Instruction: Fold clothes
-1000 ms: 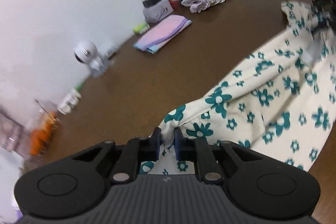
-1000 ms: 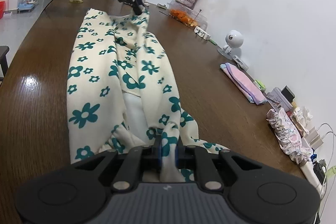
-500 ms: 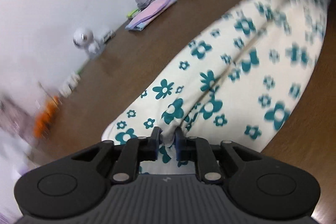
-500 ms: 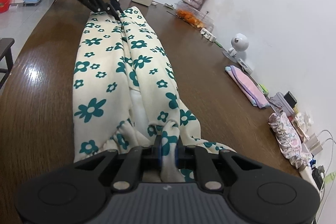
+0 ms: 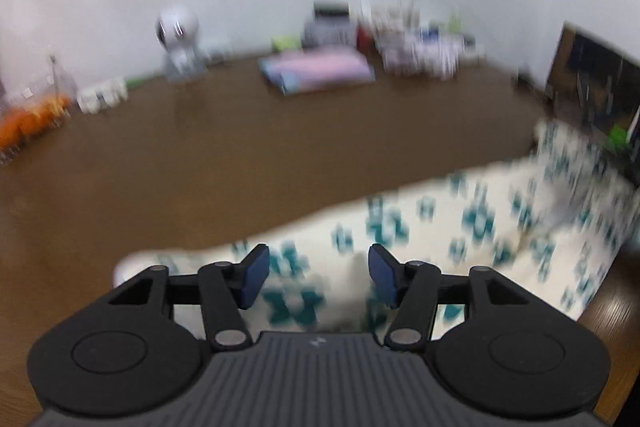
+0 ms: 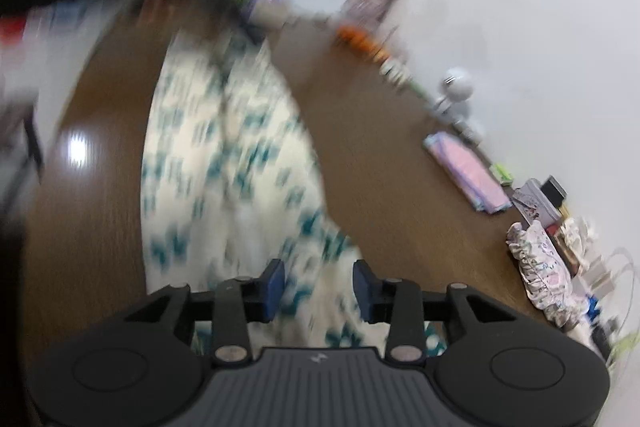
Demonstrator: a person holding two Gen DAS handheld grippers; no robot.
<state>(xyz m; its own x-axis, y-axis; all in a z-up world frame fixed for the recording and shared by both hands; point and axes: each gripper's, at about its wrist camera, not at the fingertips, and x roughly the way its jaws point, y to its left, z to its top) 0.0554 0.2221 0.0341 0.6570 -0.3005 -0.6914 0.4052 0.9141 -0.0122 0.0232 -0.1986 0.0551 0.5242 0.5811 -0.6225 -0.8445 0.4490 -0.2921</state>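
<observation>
Now the flowered garment [image 6: 224,163] lies as a long, narrow band on the brown tabletop [image 5: 280,147], its sides seemingly brought in lengthwise, though blur hides the edges. The left gripper [image 5: 318,277] and right gripper [image 6: 318,285] each hover over one end with fingers spread, pinching nothing. Judging by the length, crosswise folds remain before it matches the pink folded cloth [image 5: 316,71] near the wall.

Bare table [image 5: 248,147] between floral garment [image 5: 460,227] and wall-side clutter [image 5: 404,39].
</observation>
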